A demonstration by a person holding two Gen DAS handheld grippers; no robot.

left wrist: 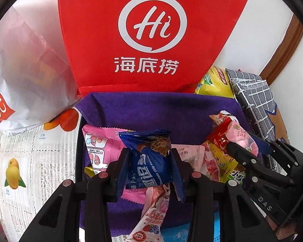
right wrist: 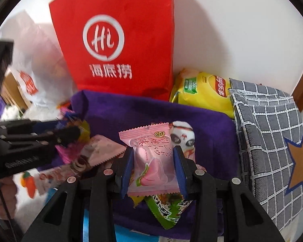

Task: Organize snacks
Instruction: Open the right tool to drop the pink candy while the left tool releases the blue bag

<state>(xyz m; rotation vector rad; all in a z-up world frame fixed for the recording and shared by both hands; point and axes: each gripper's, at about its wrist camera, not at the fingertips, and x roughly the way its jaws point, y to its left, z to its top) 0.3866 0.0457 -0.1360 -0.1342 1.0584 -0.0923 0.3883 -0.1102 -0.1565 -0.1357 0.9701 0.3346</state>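
Note:
My left gripper (left wrist: 150,161) is shut on a blue chocolate chip cookie packet (left wrist: 151,161) and holds it above a purple cloth (left wrist: 151,109) strewn with snack packets. My right gripper (right wrist: 154,161) is shut on a pink peach sweet packet (right wrist: 151,161) over the same cloth (right wrist: 147,111). The right gripper (left wrist: 250,151) also shows in the left wrist view at the right with the pink packet (left wrist: 244,139). The left gripper (right wrist: 66,135) shows blurred at the left of the right wrist view.
A red paper bag (left wrist: 151,36) stands behind the cloth, a white plastic bag (left wrist: 26,76) to its left. A yellow crisp bag (right wrist: 204,92) and a grey checked fabric box (right wrist: 268,141) sit at the right. Fruit-printed paper (left wrist: 30,161) covers the table at the left.

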